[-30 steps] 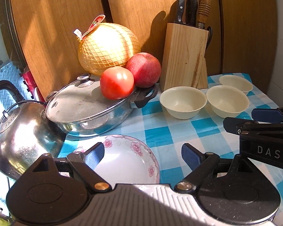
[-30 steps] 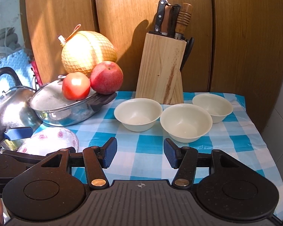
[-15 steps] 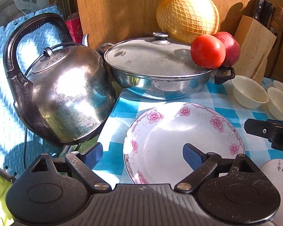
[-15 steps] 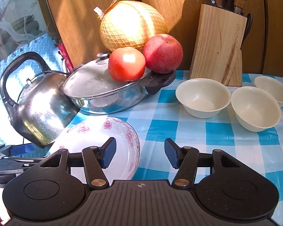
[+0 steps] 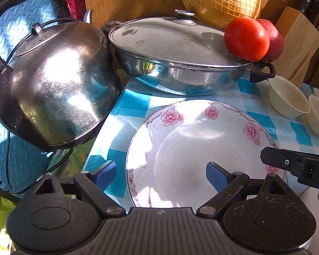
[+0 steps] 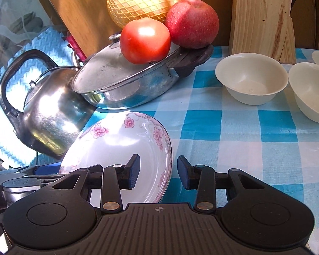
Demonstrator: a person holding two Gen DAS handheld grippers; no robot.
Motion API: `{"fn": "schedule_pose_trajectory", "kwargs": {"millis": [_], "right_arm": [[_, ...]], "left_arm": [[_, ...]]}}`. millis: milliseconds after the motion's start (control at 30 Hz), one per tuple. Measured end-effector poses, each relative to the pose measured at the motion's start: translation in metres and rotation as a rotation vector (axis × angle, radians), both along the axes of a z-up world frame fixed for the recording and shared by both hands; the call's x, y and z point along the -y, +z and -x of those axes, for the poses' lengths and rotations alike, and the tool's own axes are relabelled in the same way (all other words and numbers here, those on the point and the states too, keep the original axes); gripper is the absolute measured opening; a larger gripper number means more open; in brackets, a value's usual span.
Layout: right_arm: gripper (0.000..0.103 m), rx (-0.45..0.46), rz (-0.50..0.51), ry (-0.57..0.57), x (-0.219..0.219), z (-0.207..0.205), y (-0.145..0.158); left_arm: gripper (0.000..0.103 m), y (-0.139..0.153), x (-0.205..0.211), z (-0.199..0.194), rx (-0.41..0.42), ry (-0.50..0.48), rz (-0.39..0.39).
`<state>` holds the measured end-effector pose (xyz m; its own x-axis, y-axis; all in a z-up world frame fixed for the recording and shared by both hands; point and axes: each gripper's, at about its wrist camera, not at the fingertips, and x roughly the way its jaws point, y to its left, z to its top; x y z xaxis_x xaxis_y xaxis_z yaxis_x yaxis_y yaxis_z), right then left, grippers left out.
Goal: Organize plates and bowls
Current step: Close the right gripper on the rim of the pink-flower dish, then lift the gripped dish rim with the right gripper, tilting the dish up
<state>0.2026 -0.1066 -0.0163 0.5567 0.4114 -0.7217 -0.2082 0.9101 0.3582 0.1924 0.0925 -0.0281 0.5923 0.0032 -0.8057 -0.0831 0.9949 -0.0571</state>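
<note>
We count three cream bowls point(image 6: 251, 78), one flowered plate point(image 5: 202, 148); left gripper point(image 5: 160, 175) and right gripper point(image 6: 158, 171) fingers spread, empty.

Glossy glazed plate point(image 5: 202, 148), shiny metal kettle point(image 5: 59, 89)

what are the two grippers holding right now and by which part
Nothing is held. The left gripper has its jaws open astride the near rim of the floral plate, not closed on it. The right gripper is open too, over the plate's right edge.
</note>
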Motion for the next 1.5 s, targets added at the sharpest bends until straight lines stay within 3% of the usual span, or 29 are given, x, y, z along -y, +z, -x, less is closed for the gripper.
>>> {"fn": "schedule_pose_trajectory", "kwargs": {"millis": [333,633,933,1133,1400,1500], "right_arm": [[0.033,-0.074,-0.011,0.015,-0.005,-0.008,-0.018],[0.029,-0.064,-0.011,0.006,-0.004,-0.008,-0.018],[0.029,-0.036,0.013,0.030,-0.002,0.001,-0.011],[0.033,-0.049,-0.003,0.025,0.001,-0.004,-0.019],[0.037,-0.003,0.007,0.034,-0.004,-0.006,-0.022],[0.034,-0.007,0.014,0.020,-0.005,-0.006,-0.021]], "left_arm": [[0.086,-0.011,0.009,-0.008,-0.022,-0.057,0.021],[0.084,-0.011,0.006,-0.014,-0.019,-0.056,0.032],[0.081,-0.009,0.004,0.001,-0.026,-0.071,0.067],[0.077,-0.010,0.003,-0.003,-0.012,-0.093,0.034],[0.089,-0.015,0.006,-0.012,0.020,-0.072,0.017],[0.086,-0.014,0.012,-0.012,0.013,-0.072,0.010]]}}
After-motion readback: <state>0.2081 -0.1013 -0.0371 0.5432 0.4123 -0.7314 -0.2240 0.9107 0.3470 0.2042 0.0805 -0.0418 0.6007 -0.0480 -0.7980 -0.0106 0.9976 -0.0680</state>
